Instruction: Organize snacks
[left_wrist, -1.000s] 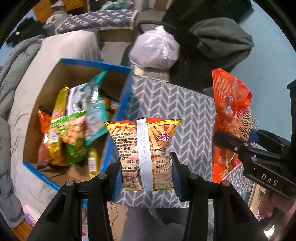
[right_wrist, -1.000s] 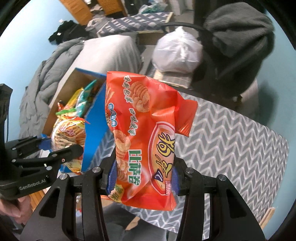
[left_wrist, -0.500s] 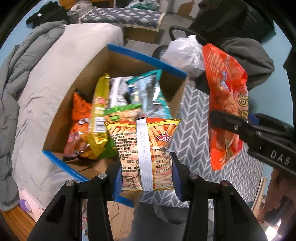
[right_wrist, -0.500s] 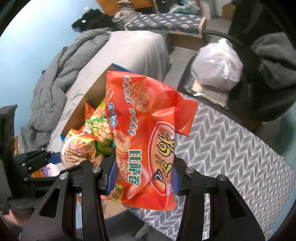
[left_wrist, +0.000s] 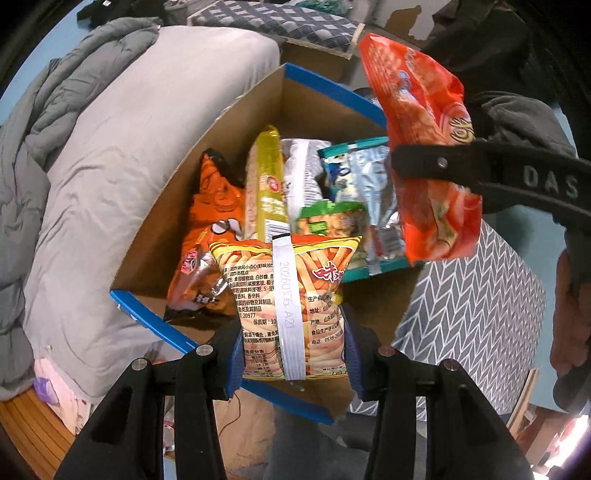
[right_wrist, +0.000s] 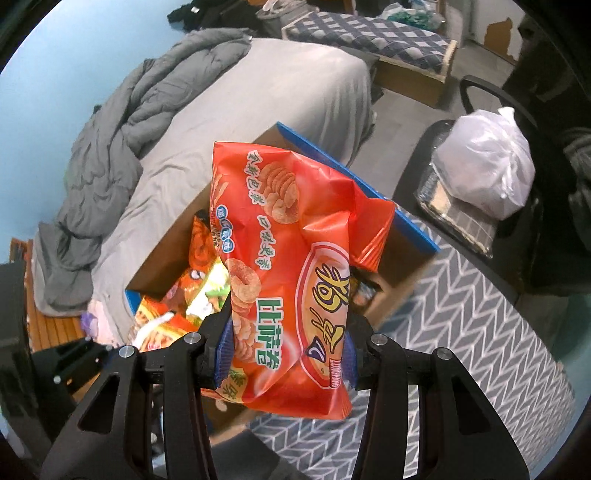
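My left gripper (left_wrist: 291, 354) is shut on a yellow-orange fries snack bag (left_wrist: 288, 295) and holds it above the near side of a blue-rimmed cardboard box (left_wrist: 317, 79). The box holds several snack bags. My right gripper (right_wrist: 284, 362) is shut on a large red chip bag (right_wrist: 291, 273) and holds it over the box's right side; this bag also shows in the left wrist view (left_wrist: 424, 147). The box shows in the right wrist view (right_wrist: 354, 177) behind the red bag.
The box stands at the left end of a surface with a grey chevron cloth (left_wrist: 476, 302), next to a bed with grey bedding (left_wrist: 92, 155). A white plastic bag (right_wrist: 484, 166) lies on a black chair beyond the cloth surface.
Both grippers have moved left from over the chevron cloth to over the box, each still holding its bag. The red bag now hangs above the box's right part.
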